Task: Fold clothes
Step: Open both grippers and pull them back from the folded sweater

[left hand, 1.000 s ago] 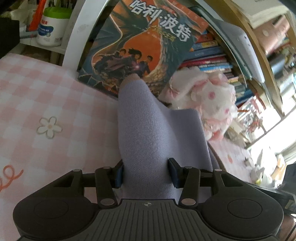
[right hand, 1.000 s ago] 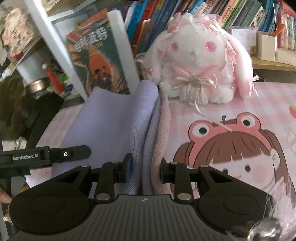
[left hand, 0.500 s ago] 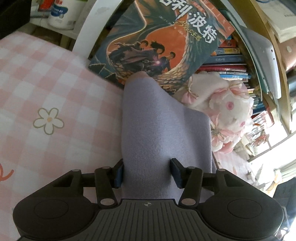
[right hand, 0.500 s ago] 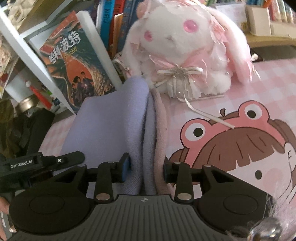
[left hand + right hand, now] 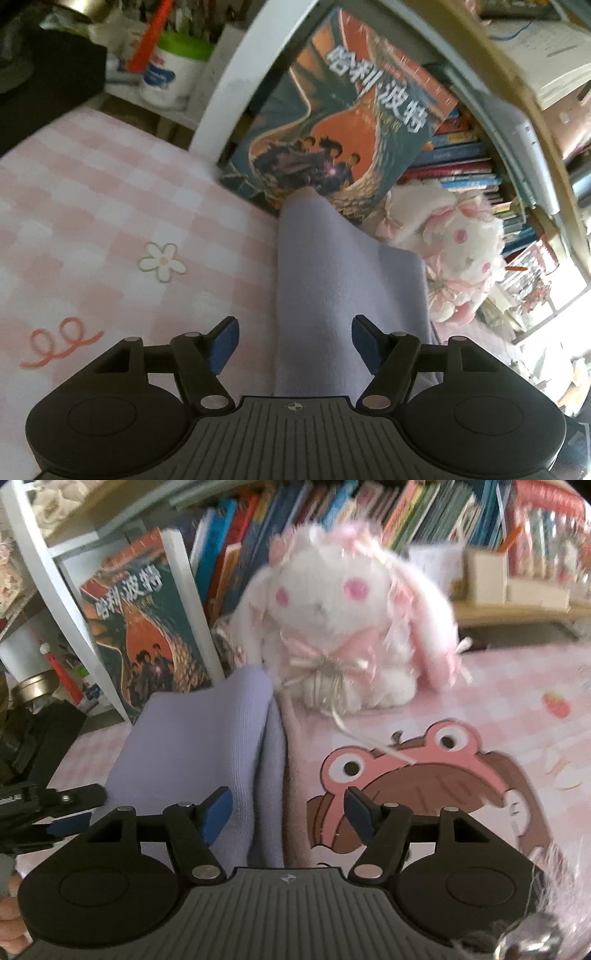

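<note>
The folded lilac garment (image 5: pixel 347 295) is laid on the pink checked tablecloth (image 5: pixel 110 206), with its far end reaching the back edge of the table, where it meets the front cover of a large book (image 5: pixel 347 122). In the right wrist view the garment (image 5: pixel 207 746) is seen as stacked layers, with a pale pink layer showing along its right side.

The left gripper (image 5: pixel 293 345) is positioned over the near end of the garment. Its jaws have just been opening and are now spread wide; the fabric lies between the blue pads, but no pad is pressed against it. The right gripper (image 5: pixel 286 814) is set over the folded right edge in the same manner: its jaws have likewise been opening, and are now clear of the cloth on both sides.

A white and pink plush rabbit (image 5: pixel 351 624) is seated just beside the far right corner of the garment. Rows of books (image 5: pixel 369 520) are shelved behind it.
</note>
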{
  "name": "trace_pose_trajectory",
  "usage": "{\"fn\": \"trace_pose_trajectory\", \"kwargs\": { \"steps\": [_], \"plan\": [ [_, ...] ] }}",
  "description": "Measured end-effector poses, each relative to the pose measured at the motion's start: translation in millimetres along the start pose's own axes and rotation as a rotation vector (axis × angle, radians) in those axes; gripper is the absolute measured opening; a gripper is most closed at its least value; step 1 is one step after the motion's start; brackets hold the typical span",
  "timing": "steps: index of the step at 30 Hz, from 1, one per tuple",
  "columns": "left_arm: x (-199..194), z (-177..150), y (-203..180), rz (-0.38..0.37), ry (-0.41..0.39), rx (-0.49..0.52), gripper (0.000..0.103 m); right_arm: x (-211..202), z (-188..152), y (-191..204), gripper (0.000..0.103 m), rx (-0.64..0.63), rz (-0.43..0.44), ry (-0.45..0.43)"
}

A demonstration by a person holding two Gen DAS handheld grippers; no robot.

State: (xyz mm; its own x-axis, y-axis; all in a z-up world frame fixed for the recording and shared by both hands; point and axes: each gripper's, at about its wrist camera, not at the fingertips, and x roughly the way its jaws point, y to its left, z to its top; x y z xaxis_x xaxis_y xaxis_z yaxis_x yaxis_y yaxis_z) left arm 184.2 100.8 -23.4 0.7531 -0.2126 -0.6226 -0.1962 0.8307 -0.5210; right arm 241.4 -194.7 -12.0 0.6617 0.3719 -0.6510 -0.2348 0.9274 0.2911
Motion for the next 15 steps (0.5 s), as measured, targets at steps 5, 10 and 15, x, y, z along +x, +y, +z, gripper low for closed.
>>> {"fn": "trace_pose_trajectory", "kwargs": {
  "steps": [5, 10, 15],
  "plan": [
    [-25, -22, -11, 0.05, -0.047, 0.084, 0.068, -32, -17, 8, 0.066, -0.057, -0.048, -0.081],
    [-42, -48, -22, 0.117, -0.069, 0.228, 0.069, -54, -43, 12, 0.067, -0.105, -0.083, -0.099],
    [-58, -75, -34, 0.176, -0.16, 0.351, 0.069, -68, -67, 20, 0.071, -0.151, -0.109, -0.121]
  ]
}}
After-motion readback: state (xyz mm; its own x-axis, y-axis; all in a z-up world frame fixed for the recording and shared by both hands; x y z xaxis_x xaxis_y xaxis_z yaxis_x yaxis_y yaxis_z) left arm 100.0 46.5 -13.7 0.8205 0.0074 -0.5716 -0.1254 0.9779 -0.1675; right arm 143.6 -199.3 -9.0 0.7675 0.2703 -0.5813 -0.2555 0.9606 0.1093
